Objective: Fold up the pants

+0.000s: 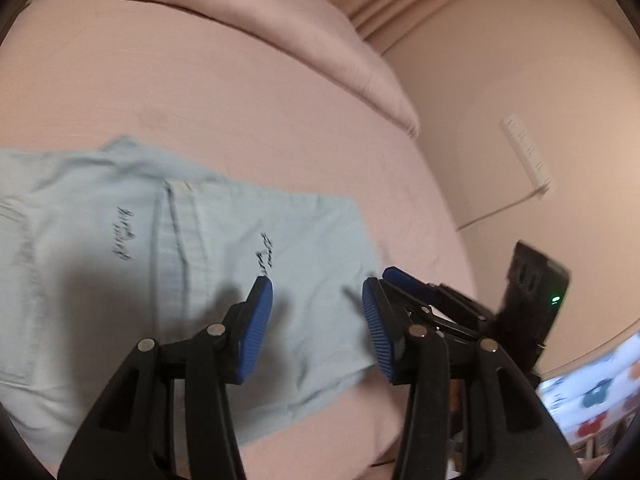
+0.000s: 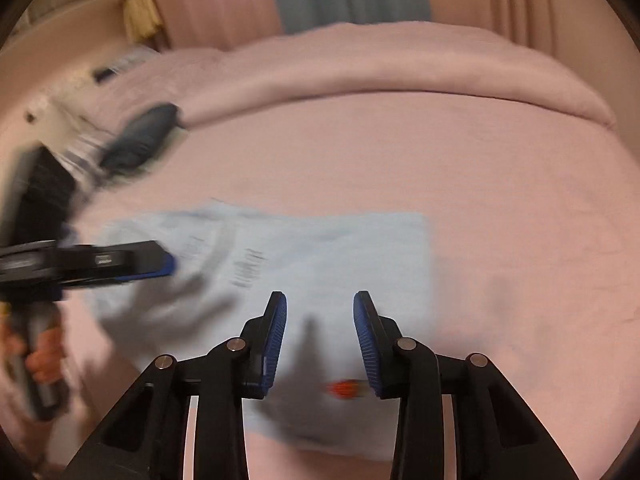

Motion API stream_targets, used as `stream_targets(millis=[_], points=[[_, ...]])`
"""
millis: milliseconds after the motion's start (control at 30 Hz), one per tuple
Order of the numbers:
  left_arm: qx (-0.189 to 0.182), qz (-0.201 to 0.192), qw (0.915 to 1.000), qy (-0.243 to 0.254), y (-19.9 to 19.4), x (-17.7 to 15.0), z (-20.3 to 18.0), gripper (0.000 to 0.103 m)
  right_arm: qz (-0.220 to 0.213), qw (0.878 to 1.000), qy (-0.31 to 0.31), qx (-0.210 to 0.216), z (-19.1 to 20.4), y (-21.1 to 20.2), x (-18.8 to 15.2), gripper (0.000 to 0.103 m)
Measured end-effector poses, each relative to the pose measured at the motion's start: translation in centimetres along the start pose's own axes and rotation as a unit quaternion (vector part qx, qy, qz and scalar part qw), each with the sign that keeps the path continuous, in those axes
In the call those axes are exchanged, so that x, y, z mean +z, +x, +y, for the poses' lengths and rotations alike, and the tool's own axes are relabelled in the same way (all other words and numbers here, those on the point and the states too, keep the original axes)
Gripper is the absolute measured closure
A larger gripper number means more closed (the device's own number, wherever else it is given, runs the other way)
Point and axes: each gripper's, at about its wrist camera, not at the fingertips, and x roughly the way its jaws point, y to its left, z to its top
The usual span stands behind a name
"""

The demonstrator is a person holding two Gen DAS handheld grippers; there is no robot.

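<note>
Light blue pants (image 1: 192, 264) lie flat on a pink bed, folded into a rough rectangle, with dark script on the fabric. They also show in the right wrist view (image 2: 320, 264). My left gripper (image 1: 316, 320) is open, hovering just above the pants' right part, holding nothing. It also shows blurred at the left of the right wrist view (image 2: 160, 266). My right gripper (image 2: 320, 332) is open above the near part of the pants, holding nothing. In the left wrist view its blue fingertip (image 1: 404, 280) shows just behind my left gripper's right finger.
The pink bed sheet (image 2: 500, 184) surrounds the pants. A folded pink duvet (image 2: 380, 68) lies along the far end. A dark blue object (image 2: 140, 140) rests at the bed's far left. A small red-orange thing (image 2: 346, 389) sits on the pants. A beige wall (image 1: 520, 80) rises right of the bed.
</note>
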Motion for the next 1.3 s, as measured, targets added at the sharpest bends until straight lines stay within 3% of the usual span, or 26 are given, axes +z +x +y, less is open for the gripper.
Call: stream_targets(millis=[100,133,200,300,500,567,633,800,1100,1300], points=[[0.043,0.027,0.9987,-0.001,2.2,-1.7,1.1,0.059,0.052,0.998,-0.012,-0.016,-0.4,2.2,-1.9,0.065],[0.057,0.037,0.9977,-0.006,2.7,-2.4,1.9,0.066,0.074,0.997,-0.022,-0.023,-0.3,3.2,-2.6,0.065],[0.053,0.023,0.9983,-0.003,1.9,-3.6,3.1,0.073,0.067,0.996,-0.044,-0.027,0.1,3.2,-3.0,0.065],[0.045,0.016,0.9986,-0.022,0.3,-4.1,4.2,0.073,0.091,0.995,-0.041,-0.03,0.4,3.0,-1.9,0.065],[0.043,0.0,0.9985,-0.033,-0.8,-4.7,5.2,0.073,0.061,0.991,-0.079,0.086,5.5,3.6,1.9,0.065],[0.043,-0.002,0.9985,-0.033,-0.7,-4.8,4.7,0.073,0.068,0.987,-0.114,0.089,7.7,5.3,2.9,0.08],[0.041,-0.002,0.9987,-0.03,-1.6,-5.2,5.5,0.073,0.086,0.98,-0.149,0.095,9.3,7.1,3.7,0.087],[0.037,-0.005,0.9987,-0.035,-2.0,-5.7,5.8,0.073,0.128,0.963,-0.218,0.089,12.8,11.7,4.7,0.091],[0.033,0.0,0.9987,-0.038,-2.5,-5.9,6.3,0.073,0.094,0.975,-0.156,0.13,11.3,9.6,6.8,0.091],[0.026,-0.005,0.9982,-0.054,-2.3,-5.2,6.5,0.072,0.086,0.977,-0.154,0.118,10.3,5.4,3.2,0.091]])
